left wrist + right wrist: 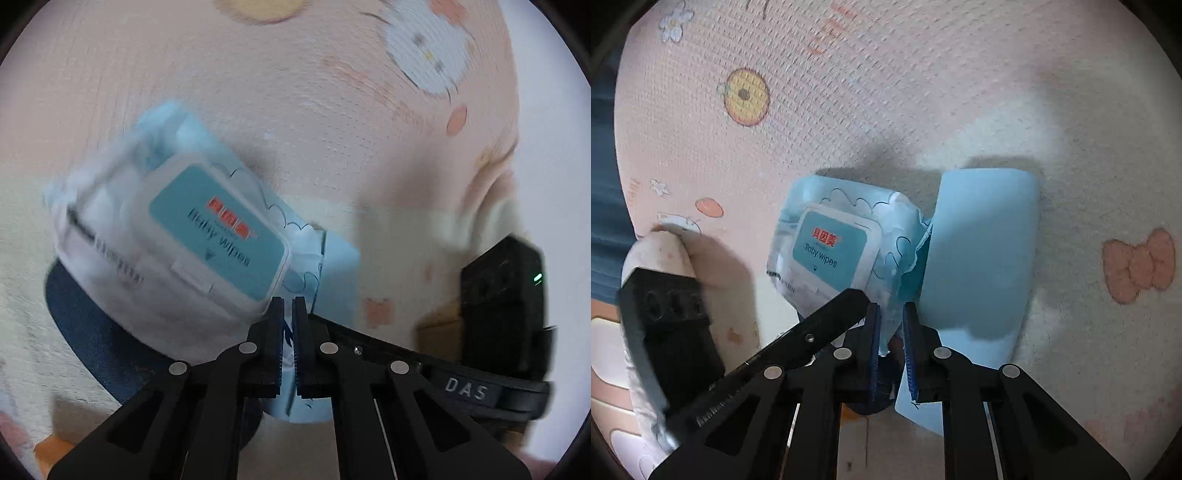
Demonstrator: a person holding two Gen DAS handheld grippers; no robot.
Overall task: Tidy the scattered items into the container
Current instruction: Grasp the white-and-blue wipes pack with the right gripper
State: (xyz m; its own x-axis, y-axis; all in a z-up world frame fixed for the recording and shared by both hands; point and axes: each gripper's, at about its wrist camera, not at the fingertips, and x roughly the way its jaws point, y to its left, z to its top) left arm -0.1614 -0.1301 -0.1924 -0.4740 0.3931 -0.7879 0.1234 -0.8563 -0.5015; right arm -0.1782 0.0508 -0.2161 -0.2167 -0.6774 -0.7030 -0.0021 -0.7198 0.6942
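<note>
A pale blue pack of baby wipes [207, 236] with a teal lid label is held up above the pink patterned mat. My left gripper [288, 306] is shut on the pack's crimped end flap. The pack also shows in the right wrist view [831, 251]. My right gripper [891, 314] is closed on the wrapper at the pack's near end, next to a light blue sheet [979, 258] that curves up on the right. The left gripper's black body [812, 339] crosses in from the lower left there. No container is plainly in view.
A pink play mat [886, 92] with cartoon prints and a cream part with a bow print [1137, 269] lies below. A dark blue round thing [92, 332] lies under the pack. The right gripper's black body [502, 306] is at the right. A white rounded object [661, 251] sits at the left.
</note>
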